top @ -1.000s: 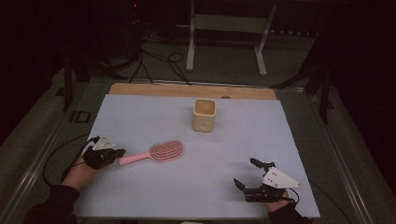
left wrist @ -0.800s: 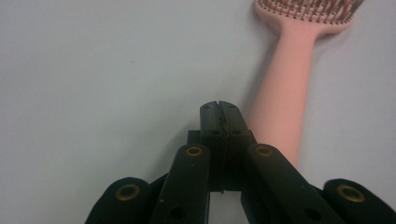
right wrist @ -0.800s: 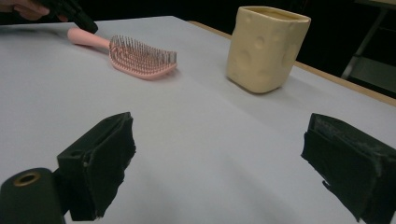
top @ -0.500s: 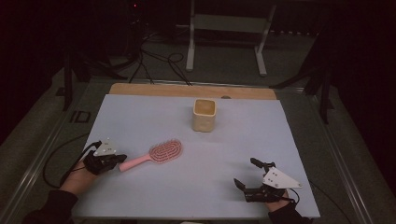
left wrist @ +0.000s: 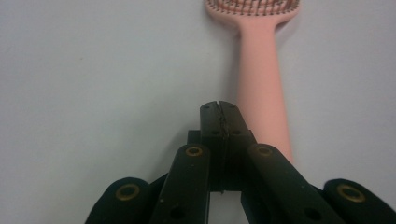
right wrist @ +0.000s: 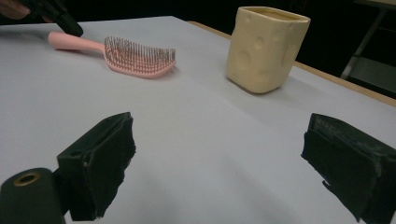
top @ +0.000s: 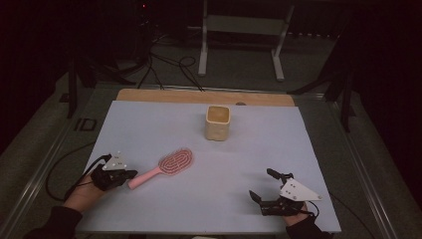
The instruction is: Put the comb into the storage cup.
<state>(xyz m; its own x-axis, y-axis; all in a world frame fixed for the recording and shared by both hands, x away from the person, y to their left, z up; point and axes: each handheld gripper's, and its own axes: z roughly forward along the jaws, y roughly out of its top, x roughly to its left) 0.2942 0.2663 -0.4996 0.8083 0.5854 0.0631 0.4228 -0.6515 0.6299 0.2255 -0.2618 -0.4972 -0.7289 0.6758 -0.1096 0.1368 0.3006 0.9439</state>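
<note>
Pink hairbrush [top: 168, 166], lying flat on the pale surface [top: 164, 124], bristles up. Oval slotted head pointing away from the left tongs [top: 130, 174], slim handle running back to just beside their closed tips, on their right side. Well apart from the right tongs [top: 263, 189], far off to their left.

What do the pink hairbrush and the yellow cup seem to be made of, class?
Pink hairbrush: probably moulded plastic, with a smooth matte handle and thin, stiff bristles in rows. Yellow cup: ceramic or thick plastic, it is hard to tell which; pale, softly glossy walls with round dimples like cheese.
</note>
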